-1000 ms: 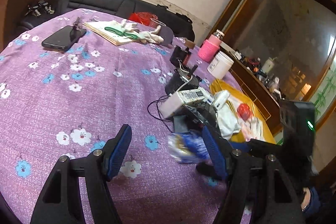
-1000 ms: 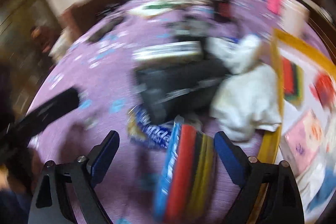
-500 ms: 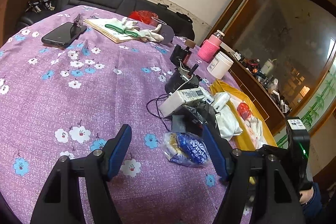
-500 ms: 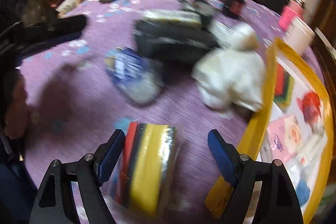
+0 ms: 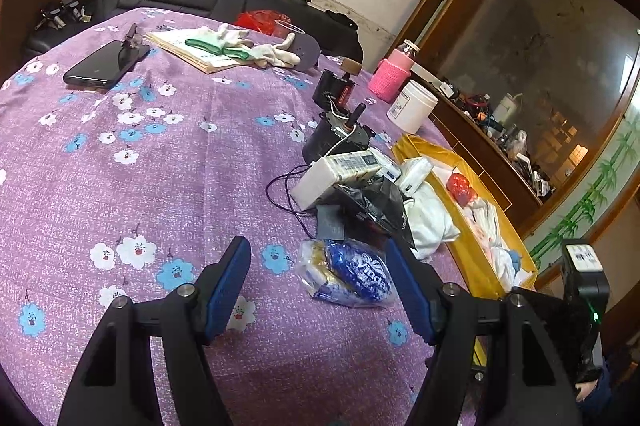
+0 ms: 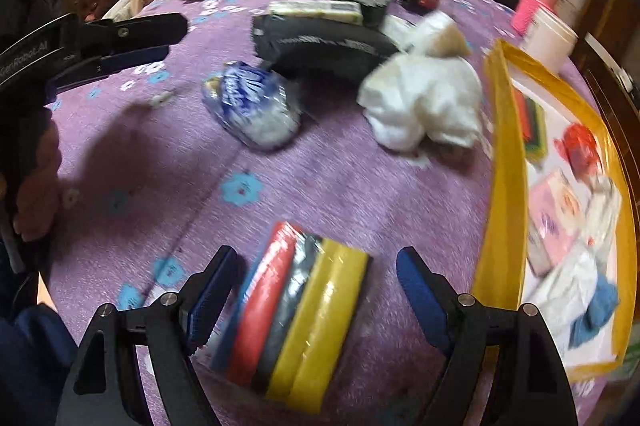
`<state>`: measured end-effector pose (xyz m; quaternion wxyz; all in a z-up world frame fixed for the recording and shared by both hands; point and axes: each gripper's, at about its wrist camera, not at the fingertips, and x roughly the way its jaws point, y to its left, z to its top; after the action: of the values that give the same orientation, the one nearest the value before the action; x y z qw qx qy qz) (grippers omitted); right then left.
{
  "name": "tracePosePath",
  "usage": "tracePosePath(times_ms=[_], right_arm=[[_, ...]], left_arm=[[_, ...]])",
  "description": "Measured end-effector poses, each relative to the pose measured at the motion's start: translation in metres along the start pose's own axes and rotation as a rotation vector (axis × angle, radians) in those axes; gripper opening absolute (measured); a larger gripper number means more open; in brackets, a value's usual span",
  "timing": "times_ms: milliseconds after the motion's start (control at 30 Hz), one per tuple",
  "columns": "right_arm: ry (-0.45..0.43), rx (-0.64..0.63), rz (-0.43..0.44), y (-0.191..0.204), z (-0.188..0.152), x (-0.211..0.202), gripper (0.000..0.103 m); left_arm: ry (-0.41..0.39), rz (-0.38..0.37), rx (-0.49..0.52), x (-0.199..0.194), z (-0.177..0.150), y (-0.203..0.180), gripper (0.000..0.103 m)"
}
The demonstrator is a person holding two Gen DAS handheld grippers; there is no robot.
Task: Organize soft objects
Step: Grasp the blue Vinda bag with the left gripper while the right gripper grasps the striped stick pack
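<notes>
A blue and white tissue pack (image 5: pixel 348 276) lies on the purple flowered tablecloth (image 5: pixel 160 162), just ahead of my open, empty left gripper (image 5: pixel 320 290). It also shows in the right wrist view (image 6: pixel 252 106). A wrapped pack of coloured sponge cloths (image 6: pixel 296 314) lies between the open fingers of my right gripper (image 6: pixel 316 294), not clamped. A crumpled white cloth (image 6: pixel 424 102) lies beside the yellow tray (image 6: pixel 500 146), which holds several soft items. The cloth also shows in the left wrist view (image 5: pixel 430 218).
A black bag (image 6: pixel 324 46), a white remote (image 5: pixel 336 172), cables and a black device (image 5: pixel 336 138) crowd the table middle. A phone (image 5: pixel 104 64), a book with gloves (image 5: pixel 224 50), a pink bottle (image 5: pixel 390 74) and white jar (image 5: pixel 412 106) stand farther back.
The right gripper pulled back and swung its view; the sponge pack stays between its open fingers. The tissue pack came to rest on the cloth. The left gripper barely moved.
</notes>
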<state>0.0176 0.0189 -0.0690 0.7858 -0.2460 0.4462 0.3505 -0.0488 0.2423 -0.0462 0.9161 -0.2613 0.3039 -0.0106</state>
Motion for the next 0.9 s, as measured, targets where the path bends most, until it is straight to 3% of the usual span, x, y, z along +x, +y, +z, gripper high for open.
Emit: tracePosePath(times_ms=[133, 167, 233, 333, 500, 567, 733, 833, 900], right_arm=[[-0.054, 0.016, 0.022, 0.007, -0.013, -0.003, 0.083], [-0.079, 0.013, 0.026, 0.01, -0.014, -0.004, 0.068], [-0.103, -0.004, 0.039, 0.016, -0.016, -0.009, 0.05], [-0.137, 0.039, 0.086, 0.011, -0.022, -0.013, 0.048], [-0.289, 0.161, 0.175, -0.006, -0.033, -0.035, 0.048], [-0.334, 0.186, 0.22, -0.012, -0.038, -0.043, 0.048], [-0.391, 0.199, 0.237, -0.014, -0.047, -0.057, 0.048], [-0.403, 0.205, 0.233, -0.02, -0.05, -0.06, 0.048], [-0.409, 0.22, 0.232, -0.025, -0.05, -0.059, 0.048]], left_arm=[[-0.007, 0.023, -0.001, -0.001, 0.0, 0.0, 0.069], [-0.013, 0.031, 0.0, -0.003, -0.001, 0.0, 0.069], [-0.01, 0.05, 0.013, -0.005, -0.003, -0.003, 0.069], [0.023, 0.054, 0.038, -0.004, -0.008, -0.012, 0.069], [0.116, 0.047, 0.067, 0.011, -0.015, -0.034, 0.078], [0.142, 0.081, 0.07, 0.021, -0.014, -0.043, 0.08], [0.218, 0.188, 0.117, 0.055, -0.011, -0.059, 0.088], [0.231, 0.222, 0.127, 0.069, -0.014, -0.06, 0.087], [0.205, 0.259, 0.15, 0.068, -0.017, -0.063, 0.069]])
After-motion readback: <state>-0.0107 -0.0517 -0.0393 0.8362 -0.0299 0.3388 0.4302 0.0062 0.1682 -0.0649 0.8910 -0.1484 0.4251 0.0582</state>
